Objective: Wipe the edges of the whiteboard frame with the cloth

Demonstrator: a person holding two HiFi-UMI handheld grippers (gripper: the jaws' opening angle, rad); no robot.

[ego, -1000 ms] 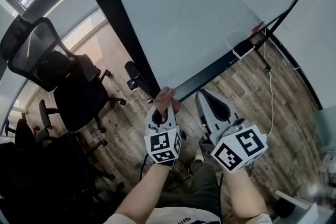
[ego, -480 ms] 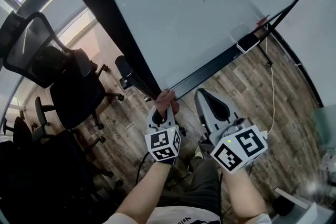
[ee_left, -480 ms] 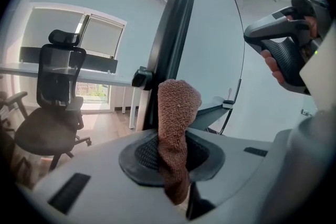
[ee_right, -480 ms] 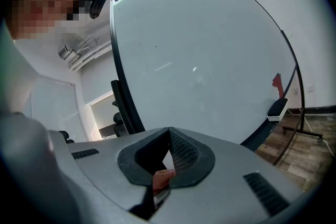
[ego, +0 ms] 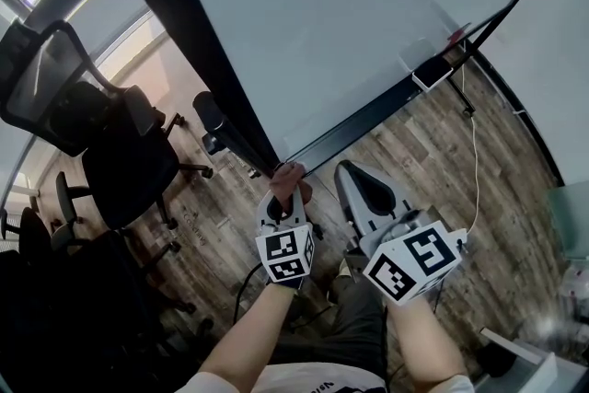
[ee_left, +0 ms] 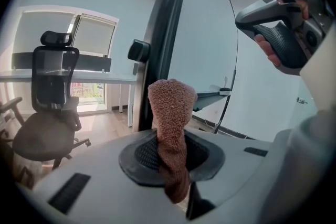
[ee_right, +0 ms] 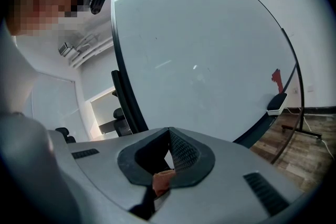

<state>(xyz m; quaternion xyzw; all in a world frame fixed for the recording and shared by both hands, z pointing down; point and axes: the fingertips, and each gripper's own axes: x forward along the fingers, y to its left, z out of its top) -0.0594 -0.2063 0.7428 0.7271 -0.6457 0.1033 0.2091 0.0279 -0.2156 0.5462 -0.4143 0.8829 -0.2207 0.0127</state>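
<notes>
The whiteboard (ego: 350, 14) stands upright in a black frame (ego: 198, 60), with its lower rail (ego: 368, 120) running to the right. My left gripper (ego: 283, 198) is shut on a reddish-brown cloth (ego: 288, 177), whose tip is at the frame's lower left corner. In the left gripper view the cloth (ee_left: 170, 113) stands up between the jaws of the left gripper (ee_left: 173, 155), just before the frame's upright (ee_left: 163, 44). My right gripper (ego: 361, 189) hangs beside it, short of the rail. In its own view the right gripper (ee_right: 168, 155) is shut on nothing and faces the whiteboard (ee_right: 199, 60).
A white eraser (ego: 431, 72) sits on the lower rail near a red mark (ego: 453, 37). Black office chairs (ego: 64, 97) crowd the left side on the wooden floor. A white cable (ego: 477, 170) trails on the right. The board's stand foot (ego: 212, 120) juts out left of the corner.
Almost nothing differs. The right gripper has drifted slightly left and down in the head view. The left gripper keeps the cloth at the frame's lower corner.
</notes>
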